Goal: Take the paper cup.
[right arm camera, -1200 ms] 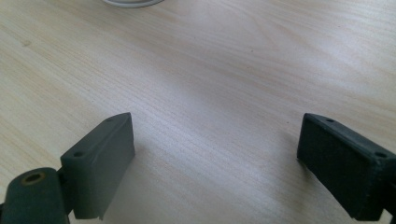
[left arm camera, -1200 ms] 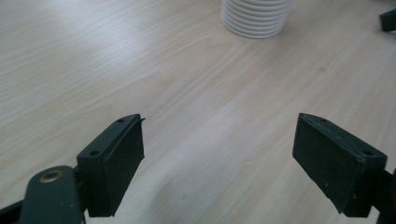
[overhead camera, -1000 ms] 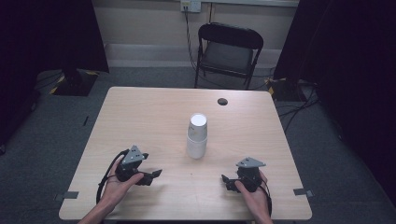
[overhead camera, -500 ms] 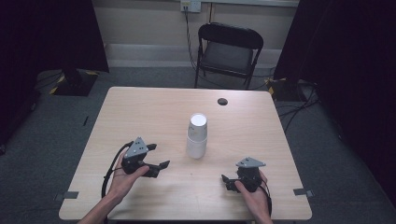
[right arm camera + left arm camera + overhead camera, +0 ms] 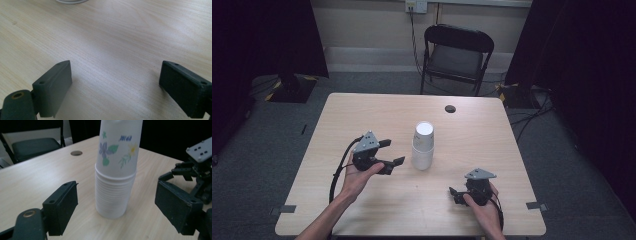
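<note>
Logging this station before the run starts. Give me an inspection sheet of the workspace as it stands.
Surface: wooden table, bare apart from a round hole near the far edge.
Job's things: upside-down stack of cups mid-table, flower print on the top one.
Clutter: nothing seen.
Grippers: left gripper open, raised, facing the stack; right gripper open, low over the table.
Cables: one trailing from each gripper; more on the floor.
Surroundings: folding chair, dark curtains, wall socket.

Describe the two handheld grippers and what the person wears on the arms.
Left gripper and right gripper are black, each with two flat rectangular jaws, a grey three-cornered plate on top and a trailing black cable. Forearms are bare, no sleeves visible.
</note>
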Action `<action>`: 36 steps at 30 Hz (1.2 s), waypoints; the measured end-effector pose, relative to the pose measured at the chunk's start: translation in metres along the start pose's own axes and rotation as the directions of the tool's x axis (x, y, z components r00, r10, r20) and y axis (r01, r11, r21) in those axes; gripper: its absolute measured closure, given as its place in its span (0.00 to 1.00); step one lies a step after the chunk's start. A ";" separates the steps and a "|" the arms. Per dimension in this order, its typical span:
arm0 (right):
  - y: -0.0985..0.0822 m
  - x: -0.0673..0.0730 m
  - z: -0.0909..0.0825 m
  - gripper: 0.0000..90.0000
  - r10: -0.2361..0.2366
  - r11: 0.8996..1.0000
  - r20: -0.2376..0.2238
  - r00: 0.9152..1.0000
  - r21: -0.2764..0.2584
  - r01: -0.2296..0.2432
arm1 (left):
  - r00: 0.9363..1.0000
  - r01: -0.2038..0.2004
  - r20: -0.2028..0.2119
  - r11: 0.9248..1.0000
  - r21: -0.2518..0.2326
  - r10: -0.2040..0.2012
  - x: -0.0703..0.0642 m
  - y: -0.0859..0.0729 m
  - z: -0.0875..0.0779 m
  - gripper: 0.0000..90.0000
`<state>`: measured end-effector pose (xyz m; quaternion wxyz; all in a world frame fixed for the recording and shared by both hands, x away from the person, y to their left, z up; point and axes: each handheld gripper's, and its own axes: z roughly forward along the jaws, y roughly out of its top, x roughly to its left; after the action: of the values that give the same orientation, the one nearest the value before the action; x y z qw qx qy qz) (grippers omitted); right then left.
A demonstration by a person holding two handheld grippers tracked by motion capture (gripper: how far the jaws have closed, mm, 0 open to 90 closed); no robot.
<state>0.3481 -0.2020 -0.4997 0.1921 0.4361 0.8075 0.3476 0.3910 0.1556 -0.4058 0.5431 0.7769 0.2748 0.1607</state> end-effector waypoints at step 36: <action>0.008 -0.005 0.009 0.12 -0.023 1.000 -0.020 1.000 0.001 0.023 | 0.996 -0.075 0.039 0.996 -0.052 0.077 -0.002 0.053 0.077 0.19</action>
<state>0.3609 -0.1998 -0.4997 0.1880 0.4233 0.8146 0.3491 0.4448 0.0823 -0.3840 0.5616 0.7760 0.2297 0.1723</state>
